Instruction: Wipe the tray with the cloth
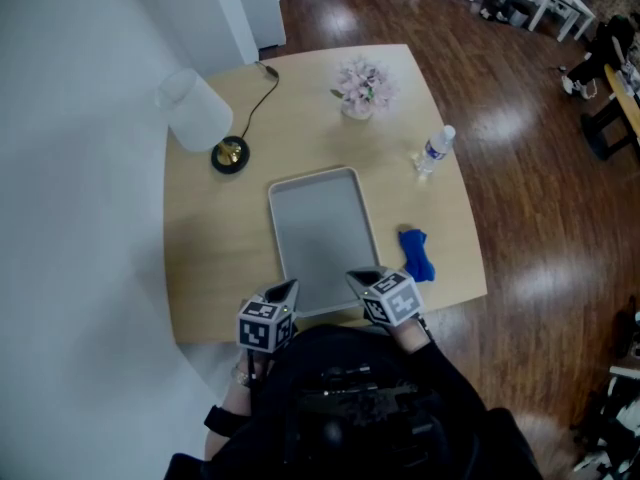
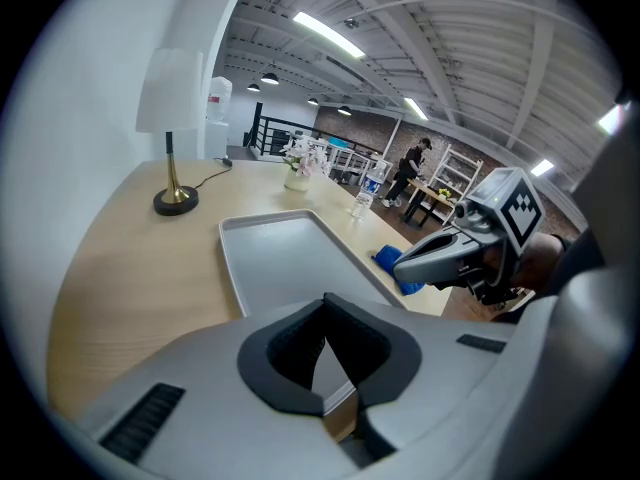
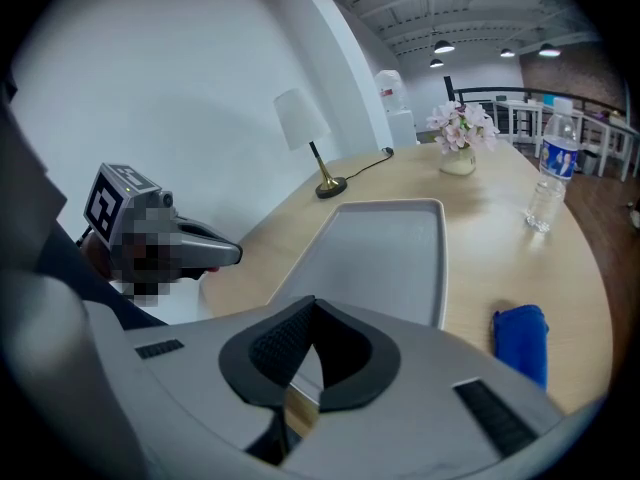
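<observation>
Blue cloth lies near the table's right edge, just beside the tray (handy for our right gripper, we judge); it and our left gripper hover, jaws pressed together, empty.

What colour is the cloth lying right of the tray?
The cloth is blue, clearest in the right gripper view.

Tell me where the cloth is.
In the head view the blue cloth lies on the table just right of the tray, near the right claw.
</observation>
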